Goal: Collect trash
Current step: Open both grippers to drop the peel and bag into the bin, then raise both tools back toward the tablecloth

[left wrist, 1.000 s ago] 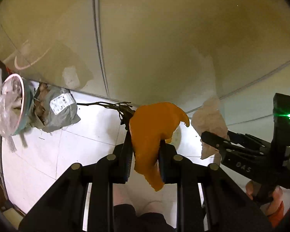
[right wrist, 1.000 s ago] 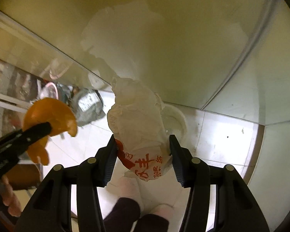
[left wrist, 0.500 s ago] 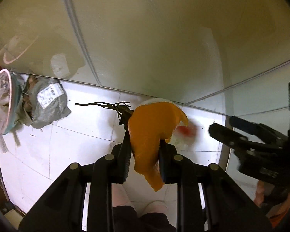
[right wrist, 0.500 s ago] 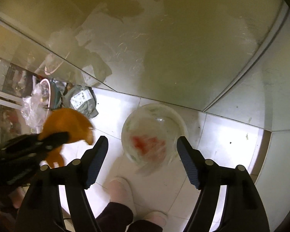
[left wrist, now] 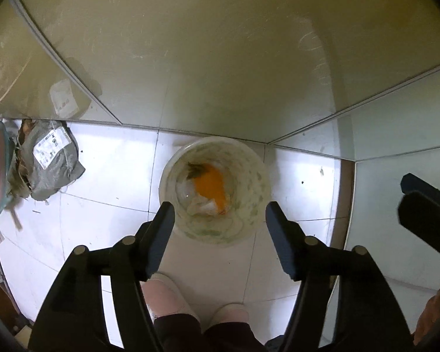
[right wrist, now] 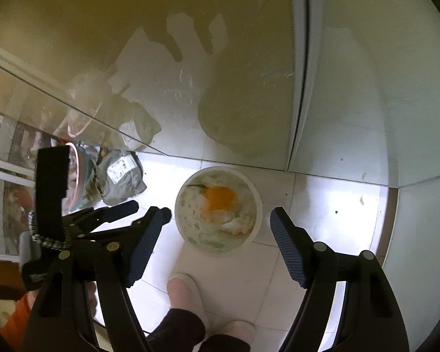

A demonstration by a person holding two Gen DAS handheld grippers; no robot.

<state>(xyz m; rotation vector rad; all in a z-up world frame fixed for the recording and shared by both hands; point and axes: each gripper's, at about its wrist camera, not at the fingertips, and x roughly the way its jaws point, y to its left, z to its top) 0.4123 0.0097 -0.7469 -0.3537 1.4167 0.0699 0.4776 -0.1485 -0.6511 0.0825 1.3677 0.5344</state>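
Orange peel [left wrist: 209, 183] and crumpled white paper [right wrist: 234, 224] lie inside the white bin [left wrist: 259, 176], which stands on the tiled floor [left wrist: 114, 173] near the wall corner, beyond the person's pink slippers [left wrist: 164, 296]. Directly above the bin, the left gripper [left wrist: 220, 220] has just been opening and hangs wide and empty, and the right gripper [right wrist: 220, 220] is likewise spread with nothing between its pads. Farther left along the wall's foot lies a grey parcel bag [left wrist: 51, 158].

A translucent, mottled plastic bin [left wrist: 250, 205] stands on glossy white floor tiles [left wrist: 111, 173]. Inside it lie matt orange peel [left wrist: 211, 186] and crumpled white paper [right wrist: 239, 224]. At left, a wrinkled grey plastic mailer [left wrist: 54, 165] bears a paper label; the glossy wall panels [left wrist: 220, 58] look scuffed
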